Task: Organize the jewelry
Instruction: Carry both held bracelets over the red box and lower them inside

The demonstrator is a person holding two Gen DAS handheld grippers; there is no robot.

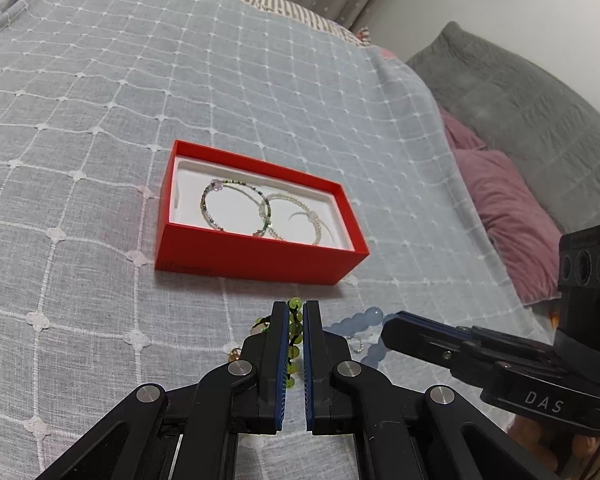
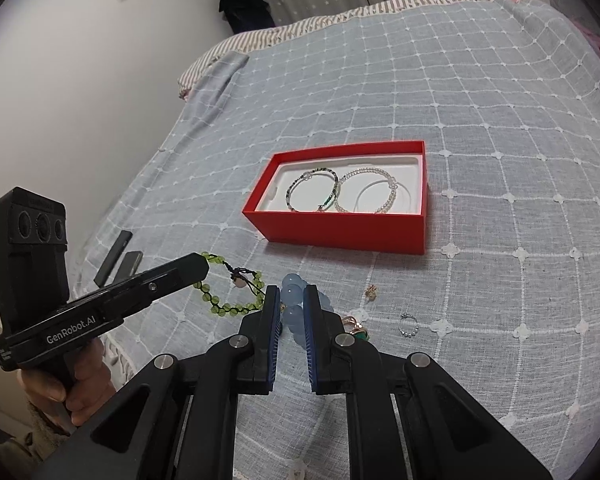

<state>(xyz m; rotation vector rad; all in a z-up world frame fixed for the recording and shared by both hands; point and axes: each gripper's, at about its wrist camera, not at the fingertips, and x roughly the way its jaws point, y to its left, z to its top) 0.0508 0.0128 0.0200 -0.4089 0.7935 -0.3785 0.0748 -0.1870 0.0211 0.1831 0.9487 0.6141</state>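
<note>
Clearly, from the left wrist view, the left gripper (image 1: 296,312) is clenched on the green bead bracelet (image 1: 293,334), whose beads show between and just past its blue pads, low over the grey checked bedspread (image 1: 100,120). Ahead lies the red box (image 1: 256,260), open, with two thin beaded bracelets (image 1: 236,208) already in its white tray. To the right, the right gripper (image 1: 396,330) reaches in sideways beside a pale blue bead bracelet (image 1: 370,316). From the right wrist view, that right gripper (image 2: 291,300) is grasping the blue bracelet (image 2: 292,294), large round beads pinched between its pads, the rest of the loop trailing down toward the cloth. The left gripper (image 2: 198,270) holds one side of the green bracelet (image 2: 228,306), most of which seems to lie spread on the bedspread. A ring (image 2: 407,325), a green-stoned piece (image 2: 358,330) and a small trinket (image 2: 371,290) lie loose near the right gripper, and two dark flat objects (image 2: 118,258) rest near the bed's edge. The step in hand looks like picking up both bracelets at once. Next, each should be carried over the near wall of the box and lowered into the free tray space without snagging the pieces already inside.
</note>
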